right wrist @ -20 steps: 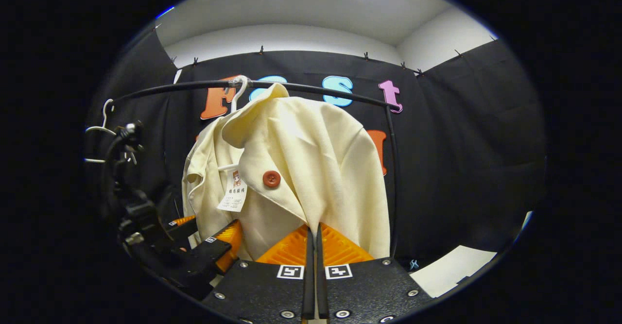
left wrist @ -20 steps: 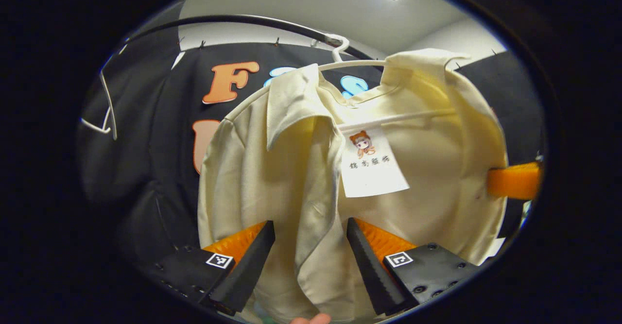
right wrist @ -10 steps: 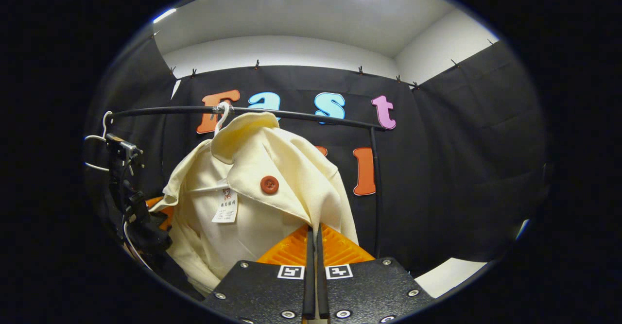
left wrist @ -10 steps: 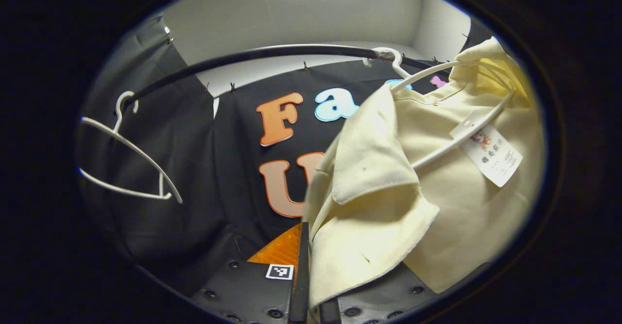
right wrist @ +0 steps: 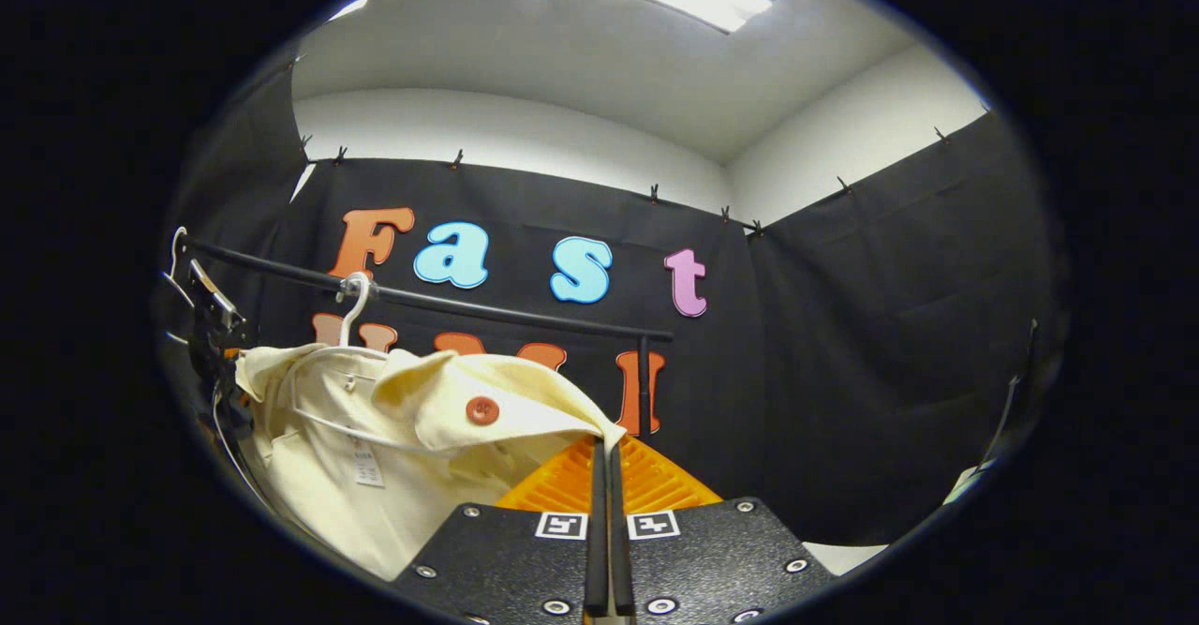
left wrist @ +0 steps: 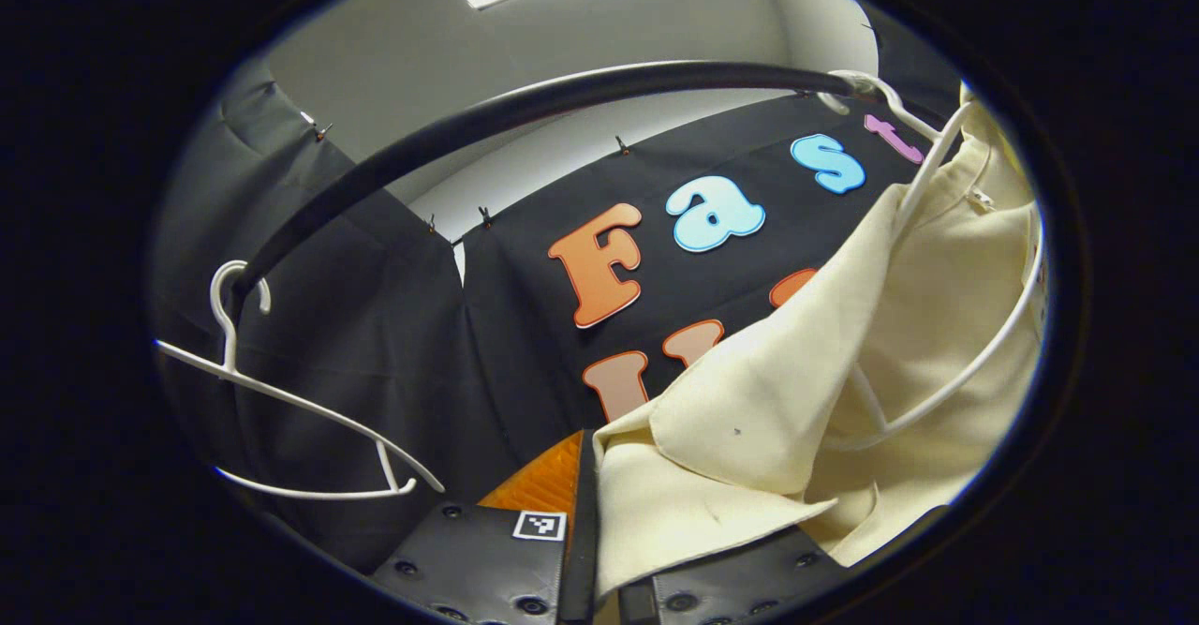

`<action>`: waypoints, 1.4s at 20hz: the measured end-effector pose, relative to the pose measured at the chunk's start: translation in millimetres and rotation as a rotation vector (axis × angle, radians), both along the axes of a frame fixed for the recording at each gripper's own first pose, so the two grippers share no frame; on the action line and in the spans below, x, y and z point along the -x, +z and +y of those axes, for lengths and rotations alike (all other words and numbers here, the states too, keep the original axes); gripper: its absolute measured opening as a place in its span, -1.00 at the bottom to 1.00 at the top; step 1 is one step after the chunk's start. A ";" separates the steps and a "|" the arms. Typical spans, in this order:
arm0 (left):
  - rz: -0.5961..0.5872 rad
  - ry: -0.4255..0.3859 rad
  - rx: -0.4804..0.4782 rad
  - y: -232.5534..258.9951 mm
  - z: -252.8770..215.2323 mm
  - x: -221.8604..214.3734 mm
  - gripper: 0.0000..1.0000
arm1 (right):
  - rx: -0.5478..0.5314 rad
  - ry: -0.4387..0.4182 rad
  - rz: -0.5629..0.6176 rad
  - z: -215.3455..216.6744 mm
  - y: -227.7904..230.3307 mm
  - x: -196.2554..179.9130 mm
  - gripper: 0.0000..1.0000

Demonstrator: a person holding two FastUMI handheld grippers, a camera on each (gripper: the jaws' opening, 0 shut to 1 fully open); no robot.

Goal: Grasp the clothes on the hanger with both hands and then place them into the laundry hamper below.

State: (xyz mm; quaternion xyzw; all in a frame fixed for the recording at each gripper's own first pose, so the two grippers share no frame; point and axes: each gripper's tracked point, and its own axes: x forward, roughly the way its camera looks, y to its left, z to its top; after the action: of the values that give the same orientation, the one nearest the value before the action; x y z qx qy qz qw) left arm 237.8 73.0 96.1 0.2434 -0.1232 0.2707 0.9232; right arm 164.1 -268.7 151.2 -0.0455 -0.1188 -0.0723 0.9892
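Cream shirt (left wrist: pixel 824 391) in left gripper view: your left gripper (left wrist: pixel 599 522) has jaws clamped on its front edge; white hanger (left wrist: pixel 946 260) inside it, hooked on black rail (left wrist: pixel 525 110). Bare hanger (left wrist: pixel 281 409) farther left.

Right gripper view: your right gripper (right wrist: pixel 607 513), jaws pinched on shirt (right wrist: pixel 375 428) edge; garment sags below rail (right wrist: pixel 421 299), hanger (right wrist: pixel 351 302) hooked above.

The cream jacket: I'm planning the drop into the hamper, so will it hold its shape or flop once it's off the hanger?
Probably floppy: the jacket sags in folds between the right gripper and left gripper. It looks light, hanging from thin pinches of its edges. The white hanger sits inside it and may snag.
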 end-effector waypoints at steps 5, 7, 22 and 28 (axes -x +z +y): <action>-0.013 -0.019 -0.025 14.6 12.6 -19.6 -0.75 | -0.030 0.028 -0.045 -9.8 46.8 -38.5 -0.97; -0.029 -0.059 0.003 21.6 9.8 -25.6 -0.77 | -0.029 0.032 -0.055 -17.9 67.4 -70.9 -0.97; 0.122 -0.004 0.096 -77.7 54.6 -10.4 -0.75 | -0.100 0.118 0.266 12.5 -127.4 -108.3 -0.97; 0.200 -0.014 0.147 -109.8 48.2 40.8 -0.75 | -0.068 0.184 0.339 64.9 -172.5 -47.6 -0.96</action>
State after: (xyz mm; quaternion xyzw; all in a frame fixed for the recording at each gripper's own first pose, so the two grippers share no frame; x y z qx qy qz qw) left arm 197.0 121.2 -13.7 0.2000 -0.0119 0.2471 0.9480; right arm 211.7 -203.8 -21.3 -0.0126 0.0483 0.0229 0.9985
